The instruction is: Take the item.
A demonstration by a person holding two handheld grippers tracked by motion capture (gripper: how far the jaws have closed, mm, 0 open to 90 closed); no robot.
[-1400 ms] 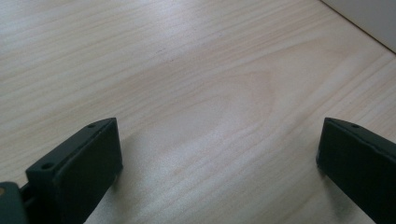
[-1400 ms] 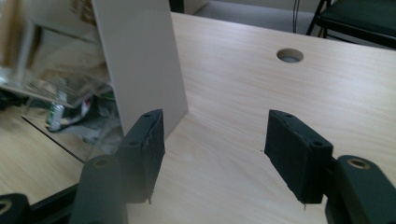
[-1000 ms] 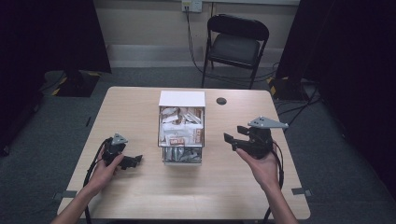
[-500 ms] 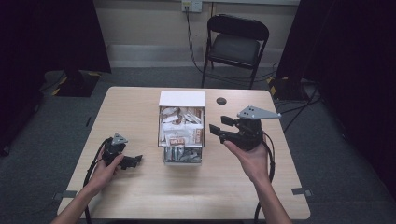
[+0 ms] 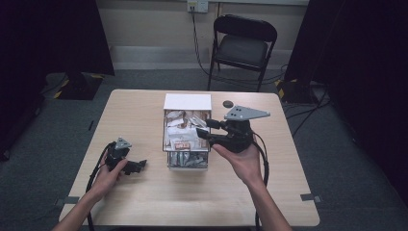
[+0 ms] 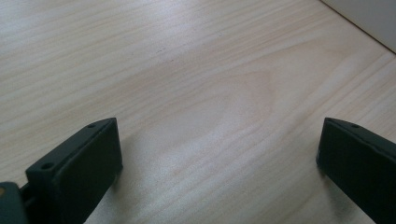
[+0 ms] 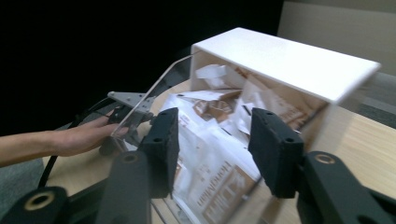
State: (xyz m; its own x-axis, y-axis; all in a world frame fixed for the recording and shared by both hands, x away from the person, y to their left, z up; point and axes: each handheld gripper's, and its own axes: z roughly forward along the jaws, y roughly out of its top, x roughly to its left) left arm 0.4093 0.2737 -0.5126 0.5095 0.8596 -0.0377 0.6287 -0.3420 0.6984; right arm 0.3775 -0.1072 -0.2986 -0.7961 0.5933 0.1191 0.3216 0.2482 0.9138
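Right gripper [image 5: 203, 129] raised over right edge of clear box [image 5: 187, 161], jaws apart w/ nothing between them, aimed down into heap of packets [image 5: 185, 137] — prob. lined up for a grab from the top, since open top is the easy way in. From right gripper view: fingers [image 7: 161, 147] spread just above brown-and-white packets [image 7: 210, 158], not touching yet; white lid [image 7: 285, 60] at far end, propped up and out of the way, so contents exposed. Box near middle of table [image 5: 144, 202], closer to far edge than near one, packets piled above rim, hence loose and easy to snag. Left gripper [image 5: 137, 166] parked low by near-left part of table, well apart from box, jaws wide apart, empty; left gripper view: bare wood [image 6: 201, 93] between fingers [image 6: 79, 168]. Likely idle, kept clear so as not to crowd the reach. Small dark disc [image 5: 227, 103] beyond box toward far edge, untouched.
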